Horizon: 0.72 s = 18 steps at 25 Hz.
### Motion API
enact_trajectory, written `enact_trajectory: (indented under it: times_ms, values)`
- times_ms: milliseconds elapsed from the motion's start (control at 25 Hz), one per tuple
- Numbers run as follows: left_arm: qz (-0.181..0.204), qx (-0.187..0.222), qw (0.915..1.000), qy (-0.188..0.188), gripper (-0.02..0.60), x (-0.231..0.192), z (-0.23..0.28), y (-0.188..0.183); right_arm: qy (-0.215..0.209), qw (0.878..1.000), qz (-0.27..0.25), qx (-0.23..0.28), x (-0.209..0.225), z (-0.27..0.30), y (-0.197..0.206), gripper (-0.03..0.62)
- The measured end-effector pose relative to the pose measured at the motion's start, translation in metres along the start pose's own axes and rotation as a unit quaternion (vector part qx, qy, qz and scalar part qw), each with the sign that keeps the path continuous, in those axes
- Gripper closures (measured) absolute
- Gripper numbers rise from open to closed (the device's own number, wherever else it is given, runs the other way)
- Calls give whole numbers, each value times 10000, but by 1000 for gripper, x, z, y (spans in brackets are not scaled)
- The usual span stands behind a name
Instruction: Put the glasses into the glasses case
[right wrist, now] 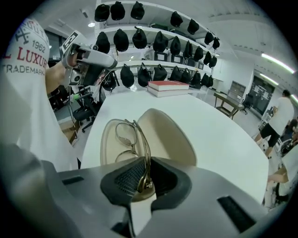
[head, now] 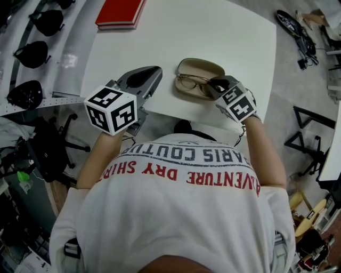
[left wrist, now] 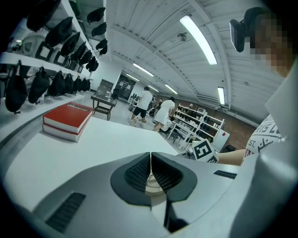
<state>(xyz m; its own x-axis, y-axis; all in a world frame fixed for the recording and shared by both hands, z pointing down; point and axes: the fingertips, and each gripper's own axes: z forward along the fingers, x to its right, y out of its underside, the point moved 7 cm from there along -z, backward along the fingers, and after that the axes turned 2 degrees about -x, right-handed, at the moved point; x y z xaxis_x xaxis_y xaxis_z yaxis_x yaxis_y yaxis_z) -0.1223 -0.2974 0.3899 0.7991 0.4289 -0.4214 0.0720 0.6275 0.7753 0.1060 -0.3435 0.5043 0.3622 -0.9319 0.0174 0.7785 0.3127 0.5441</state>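
An open beige glasses case (head: 200, 67) (right wrist: 172, 139) lies on the white table (head: 202, 32) near its front edge. Thin metal-rimmed glasses (head: 193, 81) (right wrist: 126, 135) sit in the case's lower half. My right gripper (head: 217, 85) (right wrist: 145, 179) is shut on the glasses' folded end, just over the case's right end. My left gripper (head: 145, 80) (left wrist: 151, 173) is shut with nothing between its jaws and hovers over the table's front edge, left of the case.
A red book (head: 121, 11) (left wrist: 67, 120) (right wrist: 168, 87) lies at the table's far left corner. Shelves with dark helmets (head: 33, 53) (right wrist: 139, 42) run along the left. A black office chair (head: 53, 144) stands below the table's left edge.
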Motion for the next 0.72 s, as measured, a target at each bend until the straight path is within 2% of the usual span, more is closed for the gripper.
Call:
enact_trajectory:
  times_ms: [520, 640, 720]
  values:
    - [-96, 104, 9999, -27, 552, -9, 3, 0, -17, 9998, -116, -172, -2, 6, -2, 548]
    - [-89, 107, 9999, -17, 552, -9, 2, 1, -109, 9998, -18, -136, -3, 6, -1, 527]
    - [-77, 124, 9999, -18, 552, -9, 1, 0, -160, 9998, 79, -84, -3, 5, -3, 489]
